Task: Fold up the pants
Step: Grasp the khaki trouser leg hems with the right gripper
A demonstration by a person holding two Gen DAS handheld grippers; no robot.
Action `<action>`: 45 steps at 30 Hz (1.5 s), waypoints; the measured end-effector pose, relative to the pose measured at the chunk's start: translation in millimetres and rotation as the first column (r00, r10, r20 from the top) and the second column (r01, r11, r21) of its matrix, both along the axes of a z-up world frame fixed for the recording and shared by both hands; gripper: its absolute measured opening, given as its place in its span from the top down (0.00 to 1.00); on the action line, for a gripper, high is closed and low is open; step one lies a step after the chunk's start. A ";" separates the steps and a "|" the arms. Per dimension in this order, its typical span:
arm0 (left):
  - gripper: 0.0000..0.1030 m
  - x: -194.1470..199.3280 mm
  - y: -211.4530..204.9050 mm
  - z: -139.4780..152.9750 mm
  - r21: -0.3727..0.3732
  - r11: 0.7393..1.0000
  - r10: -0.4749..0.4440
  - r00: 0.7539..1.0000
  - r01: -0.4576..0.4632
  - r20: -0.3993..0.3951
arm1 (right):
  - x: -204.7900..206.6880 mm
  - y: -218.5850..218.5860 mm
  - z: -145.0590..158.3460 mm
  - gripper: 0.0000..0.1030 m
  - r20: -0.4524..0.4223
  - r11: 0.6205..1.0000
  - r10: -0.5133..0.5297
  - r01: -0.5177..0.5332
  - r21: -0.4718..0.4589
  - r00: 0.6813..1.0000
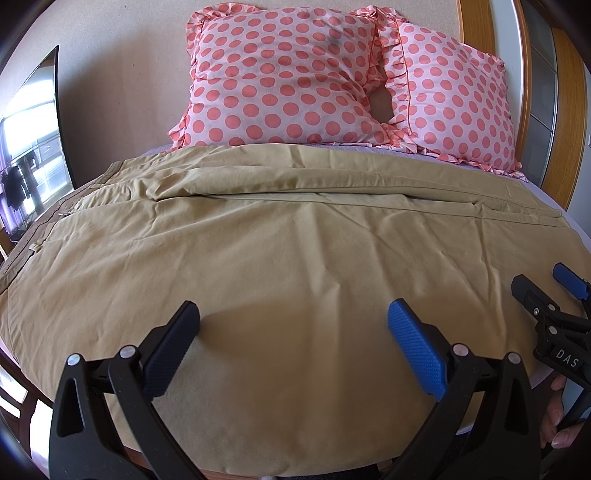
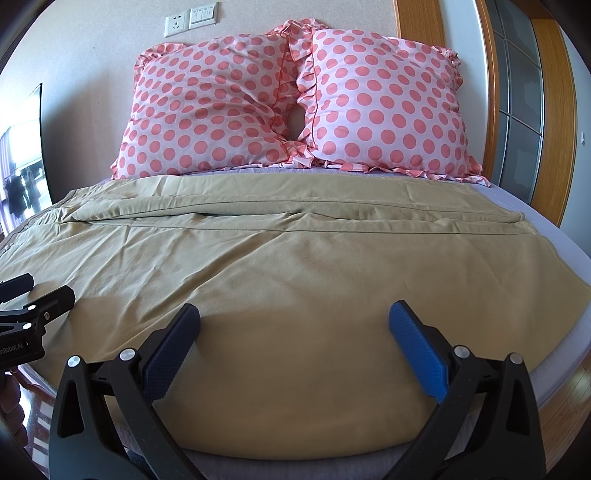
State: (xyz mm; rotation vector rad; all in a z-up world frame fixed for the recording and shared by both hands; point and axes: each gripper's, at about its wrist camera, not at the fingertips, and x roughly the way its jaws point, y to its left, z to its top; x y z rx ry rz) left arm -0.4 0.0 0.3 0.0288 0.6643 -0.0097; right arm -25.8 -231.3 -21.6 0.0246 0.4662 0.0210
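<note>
Tan pants (image 1: pixel 280 251) lie spread flat across the bed, waistband at the left, leg hems at the right; they also show in the right wrist view (image 2: pixel 295 266). A long seam runs across the far part. My left gripper (image 1: pixel 295 314) is open and empty, hovering just above the near part of the pants. My right gripper (image 2: pixel 295 314) is open and empty above the near edge, to the right of the left one. The right gripper also shows at the right edge of the left wrist view (image 1: pixel 539 284); the left gripper shows at the left edge of the right wrist view (image 2: pixel 35 291).
Two pink polka-dot pillows (image 1: pixel 280 77) (image 2: pixel 384 99) lean on the wall at the bed's head. The lilac sheet (image 2: pixel 554 236) shows at the right. A wooden door frame (image 2: pixel 550 110) stands at the right, a wall socket (image 2: pixel 177 22) above the pillows, a bright window (image 1: pixel 29 140) at the left.
</note>
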 end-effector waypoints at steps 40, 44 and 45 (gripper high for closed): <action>0.02 94.9 76.6 40.5 -0.232 0.969 0.085 0.996 -0.089 -0.029 | 340.1 -257.7 33.2 0.46 -0.401 0.728 -0.618 0.685 0.033 0.676; 0.02 98.6 84.0 37.4 -0.275 0.956 0.092 0.994 -0.103 -0.054 | 319.2 -282.3 28.2 0.92 -0.369 0.738 -0.576 0.658 0.147 0.729; 0.02 99.7 85.7 36.5 -0.285 0.953 0.093 0.994 -0.107 -0.062 | 313.0 -288.9 28.4 0.94 -0.369 0.741 -0.554 0.644 0.190 0.746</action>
